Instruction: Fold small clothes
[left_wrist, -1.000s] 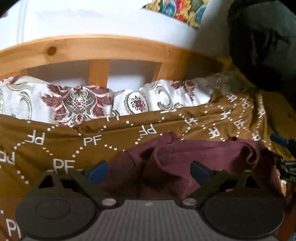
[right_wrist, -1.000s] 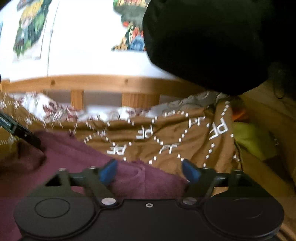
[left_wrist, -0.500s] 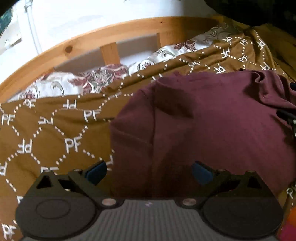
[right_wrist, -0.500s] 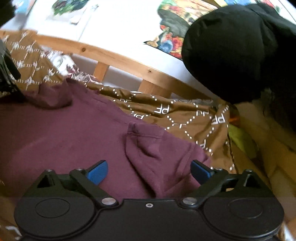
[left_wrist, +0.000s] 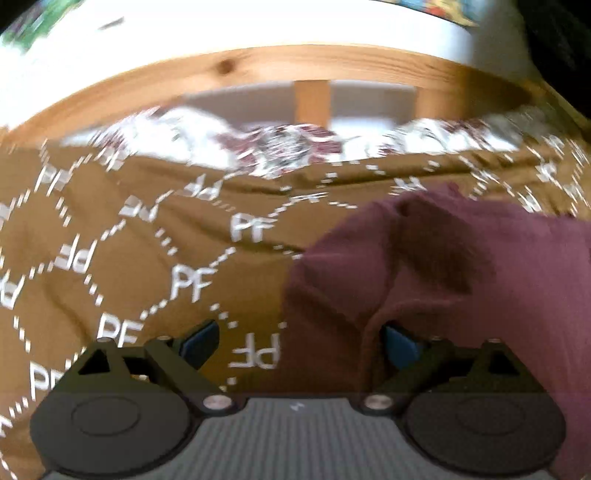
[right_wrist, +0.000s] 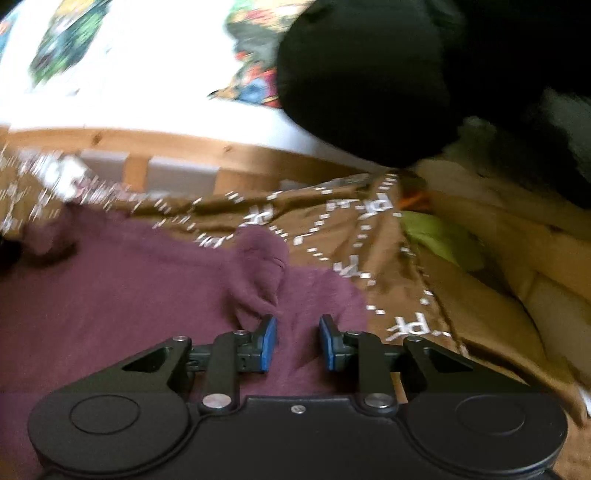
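Left gripper (left_wrist: 299, 341): 2 blue-padded fingers spread wide apart, nothing between them but bedding and cloth edge. Right-hand pad sits against or just over the left border of the maroon garment (left_wrist: 461, 280); contact cannot be confirmed through the motion blur. Left-hand pad hangs over the brown bedspread (left_wrist: 122, 236), printed with white "PF" marks in a dotted diamond grid.

Garment lies flat on the bedspread, ahead and to the right of the left gripper, with 1 raised fold running from its far edge back toward the gripper.

Right gripper (right_wrist: 297, 343): fingers partly closed, a narrow gap left between the 2 blue pads, maroon garment (right_wrist: 129, 280) cloth visible in that gap. Whether the pads pinch the cloth or only hover above it cannot be told. A bunched, upstanding ridge of cloth sits just ahead and left of the fingertips. The garment spreads away left of this gripper; the bedspread (right_wrist: 332, 218) lies ahead and right.

Beyond both grippers: floral sheet (left_wrist: 280, 147) at the far border of the bedspread, then a wooden bed rail (left_wrist: 258, 66) with upright slats. A large black shape (right_wrist: 369, 81) fills the upper right of the right view, identity unclear. A yellow-green item (right_wrist: 439, 232) lies far right
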